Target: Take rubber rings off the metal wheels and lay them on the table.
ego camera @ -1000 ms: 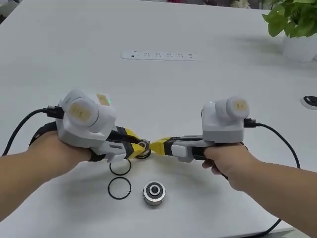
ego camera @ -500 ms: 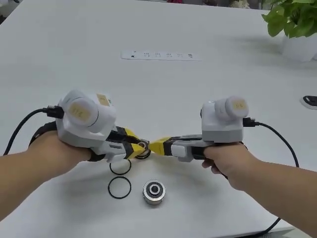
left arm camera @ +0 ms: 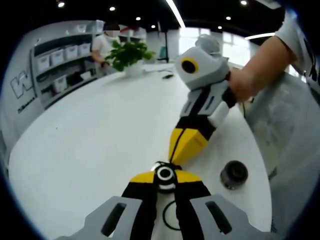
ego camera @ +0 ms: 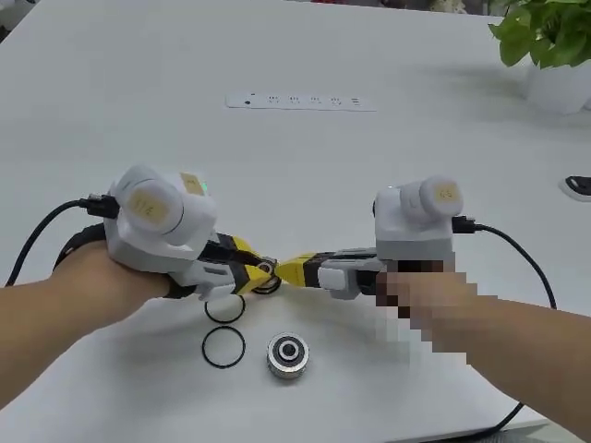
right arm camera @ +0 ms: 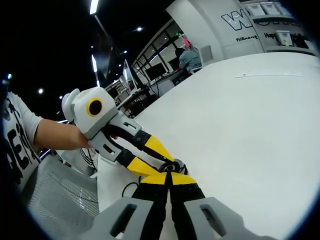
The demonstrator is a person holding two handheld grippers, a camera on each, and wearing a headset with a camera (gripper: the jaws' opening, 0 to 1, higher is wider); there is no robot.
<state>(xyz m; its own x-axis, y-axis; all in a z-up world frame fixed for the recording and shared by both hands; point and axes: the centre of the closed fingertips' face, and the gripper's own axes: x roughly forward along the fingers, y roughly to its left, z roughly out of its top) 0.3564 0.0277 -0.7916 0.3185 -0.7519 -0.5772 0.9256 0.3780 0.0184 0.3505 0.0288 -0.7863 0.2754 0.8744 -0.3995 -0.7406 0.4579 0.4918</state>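
My left gripper (ego camera: 257, 271) is shut on a small metal wheel (ego camera: 268, 274) and holds it just above the table. In the left gripper view the wheel (left arm camera: 165, 175) sits between my yellow jaw tips. My right gripper (ego camera: 284, 273) comes in from the right with its jaws shut, pinching the black rubber ring at the wheel's edge (right arm camera: 176, 164). Two loose rubber rings (ego camera: 224, 309) (ego camera: 223, 348) lie flat on the table below the grippers. A second metal wheel (ego camera: 287, 355) stands beside them, also seen in the left gripper view (left arm camera: 233, 173).
A white power strip (ego camera: 300, 101) lies further back on the white table (ego camera: 138, 92). A potted plant (ego camera: 549, 46) stands at the far right corner, and a small black object (ego camera: 580, 187) lies at the right edge. Cables trail from both grippers.
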